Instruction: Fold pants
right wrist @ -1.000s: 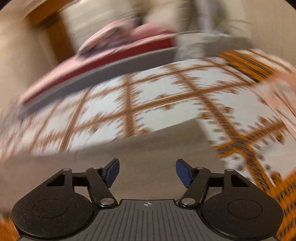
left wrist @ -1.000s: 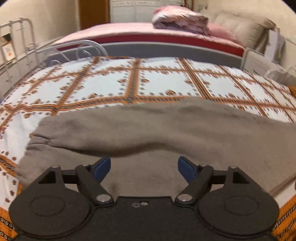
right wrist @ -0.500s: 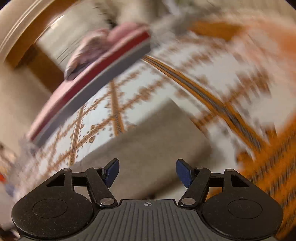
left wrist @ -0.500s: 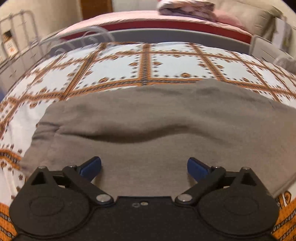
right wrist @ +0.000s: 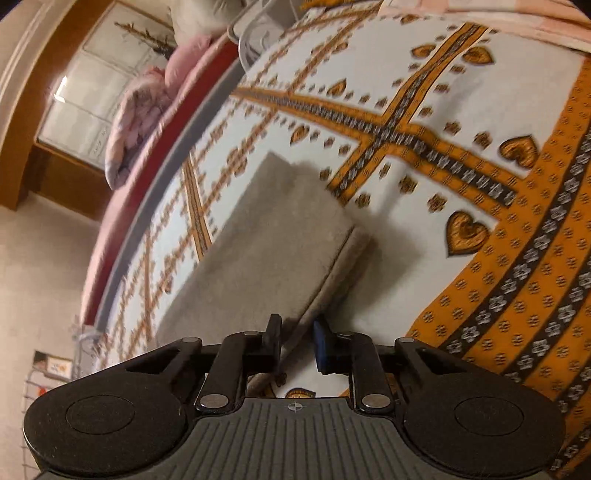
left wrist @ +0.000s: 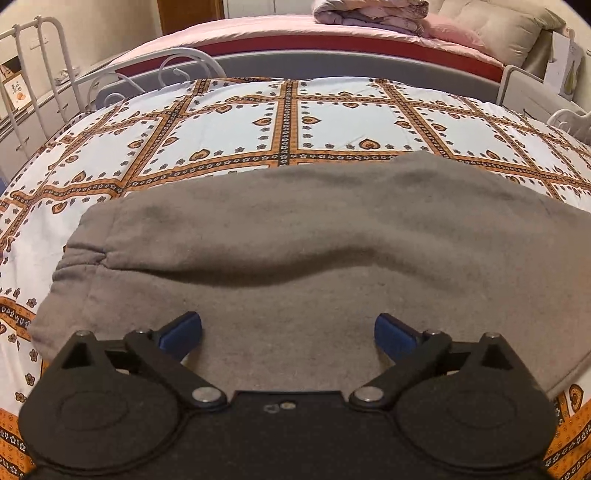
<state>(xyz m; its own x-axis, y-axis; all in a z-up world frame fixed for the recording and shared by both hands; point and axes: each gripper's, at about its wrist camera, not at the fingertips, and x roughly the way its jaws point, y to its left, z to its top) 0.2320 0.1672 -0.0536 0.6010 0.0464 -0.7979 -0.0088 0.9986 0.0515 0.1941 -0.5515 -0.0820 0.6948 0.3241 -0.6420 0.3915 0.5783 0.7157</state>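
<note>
Grey pants (left wrist: 295,236) spread flat across a quilt (left wrist: 229,129) with orange heart-and-flower borders, over a bed with a white metal frame (left wrist: 33,74). Second bed (left wrist: 332,40) behind, pink sheet, bundled duvet (left wrist: 369,11) on top. Left gripper (left wrist: 288,332) spread wide, hovering over the cloth. Right gripper (right wrist: 297,341) rolled sideways, just been closing, now narrow around the pants' folded edge (right wrist: 332,266); can't tell if actually pinching.

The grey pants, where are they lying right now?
The grey pants lie spread across the patterned bedspread, directly ahead of the left gripper in its view.
</note>
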